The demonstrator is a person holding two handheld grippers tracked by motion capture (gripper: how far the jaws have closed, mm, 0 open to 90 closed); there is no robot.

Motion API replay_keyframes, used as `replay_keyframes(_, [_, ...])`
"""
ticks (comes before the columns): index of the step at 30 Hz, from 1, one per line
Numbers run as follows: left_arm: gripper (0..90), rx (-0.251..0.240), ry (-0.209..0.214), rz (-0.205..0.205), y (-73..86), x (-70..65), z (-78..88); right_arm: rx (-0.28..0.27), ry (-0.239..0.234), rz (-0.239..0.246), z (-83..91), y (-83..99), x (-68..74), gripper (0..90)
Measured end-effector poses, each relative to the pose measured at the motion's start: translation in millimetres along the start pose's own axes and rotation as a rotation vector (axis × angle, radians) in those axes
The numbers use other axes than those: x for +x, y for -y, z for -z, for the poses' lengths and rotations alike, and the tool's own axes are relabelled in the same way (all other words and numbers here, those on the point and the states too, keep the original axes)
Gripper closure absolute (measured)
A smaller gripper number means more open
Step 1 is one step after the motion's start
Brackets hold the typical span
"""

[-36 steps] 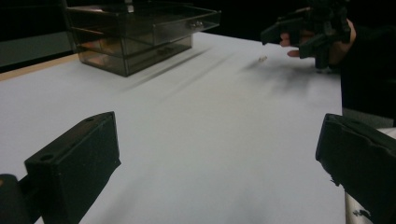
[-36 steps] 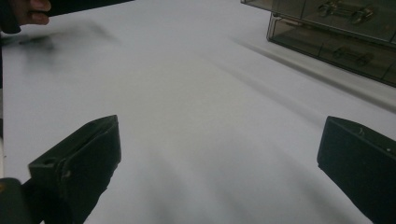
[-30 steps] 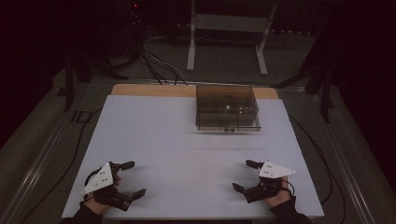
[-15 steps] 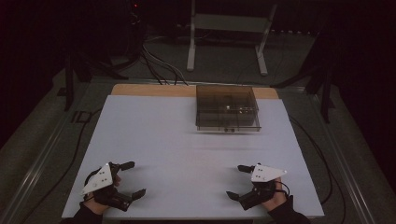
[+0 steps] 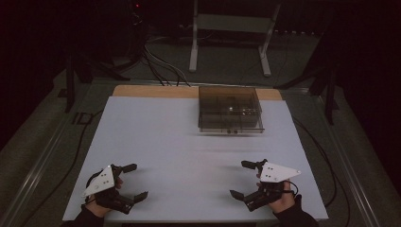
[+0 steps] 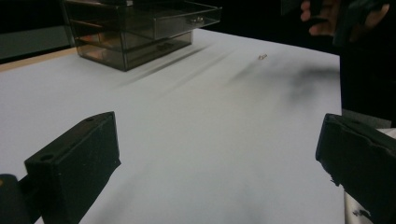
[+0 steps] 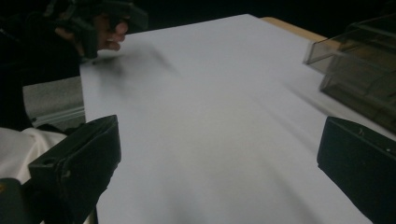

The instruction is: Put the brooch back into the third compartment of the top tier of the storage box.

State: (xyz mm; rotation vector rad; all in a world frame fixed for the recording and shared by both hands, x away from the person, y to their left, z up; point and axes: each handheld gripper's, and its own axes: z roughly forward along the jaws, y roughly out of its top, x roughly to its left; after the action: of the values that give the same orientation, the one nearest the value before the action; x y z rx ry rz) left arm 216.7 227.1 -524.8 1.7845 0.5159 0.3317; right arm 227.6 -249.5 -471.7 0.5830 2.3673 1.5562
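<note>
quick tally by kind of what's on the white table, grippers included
grippers: 2, the left gripper and the right gripper, both with jaws open
clear drawer boxes: 1, the drawer box
small pale bits: 1, the small piece
total: 4

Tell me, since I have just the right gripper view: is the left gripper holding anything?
Observer: No. The left gripper is empty, and its jaws stand wide apart.
Operator: Anything loose on the table?
Observer: One tiny pale bit lies on the table, apart from the box.
Operator: Where does the box stand overall?
Observer: In the high view it is at the table's far side, right of the middle, straight ahead of the right gripper.
</note>
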Motion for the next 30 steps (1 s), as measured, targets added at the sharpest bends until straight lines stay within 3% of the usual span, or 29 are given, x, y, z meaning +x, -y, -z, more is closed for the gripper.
replay_keyframes(17, [0.6, -0.011, 0.005, 0.007, -0.5, -0.1, 0.1, -0.020, 0.129, -0.020, 21.5, -16.0, -22.2, 0.0])
replay_keyframes(22, [0.6, -0.011, 0.008, 0.008, -0.5, -0.2, 0.1, -0.030, 0.183, -0.064, 33.8, -13.5, -38.3, 0.0])
replay_keyframes(30, [0.6, -0.015, 0.010, 0.013, -0.4, 0.3, 0.3, 0.031, 0.287, -0.121, 47.8, 1.1, -59.6, 0.0])
